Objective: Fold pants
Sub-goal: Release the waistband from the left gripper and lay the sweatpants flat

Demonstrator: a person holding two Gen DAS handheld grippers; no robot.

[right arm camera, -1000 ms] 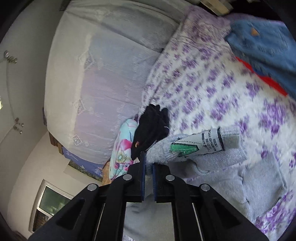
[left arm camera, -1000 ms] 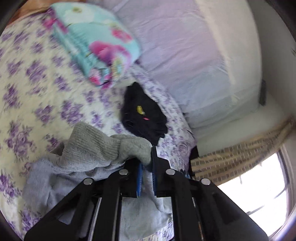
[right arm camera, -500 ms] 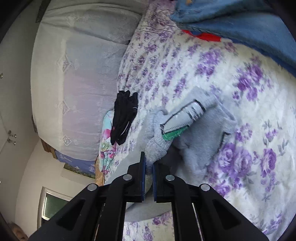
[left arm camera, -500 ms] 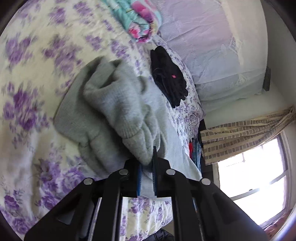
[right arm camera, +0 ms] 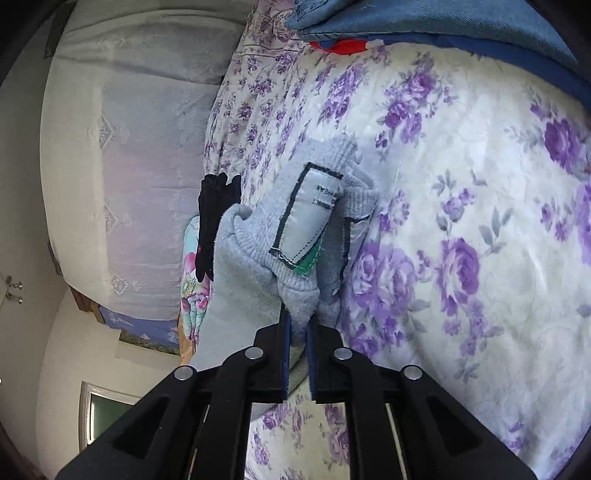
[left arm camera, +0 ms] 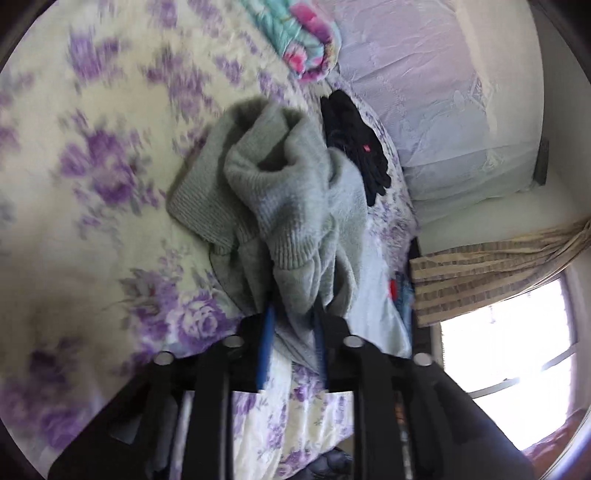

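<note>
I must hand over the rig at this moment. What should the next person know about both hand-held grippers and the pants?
Left hand-held gripper: its jaws stand apart with a fold of the grey pants between them.
Right hand-held gripper: shut on the pants' waistband edge near the sewn label.
The pants lie bunched on the floral bedsheet, next to a black garment.
Done: the pants are gathered in a heap. Left: flatten and finish the fold.

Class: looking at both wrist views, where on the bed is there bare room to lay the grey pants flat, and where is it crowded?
Bare sheet lies between the grey pants and the denim pile; more lies left of the pants in the left view. It is crowded by the black garment and floral bundle.
</note>
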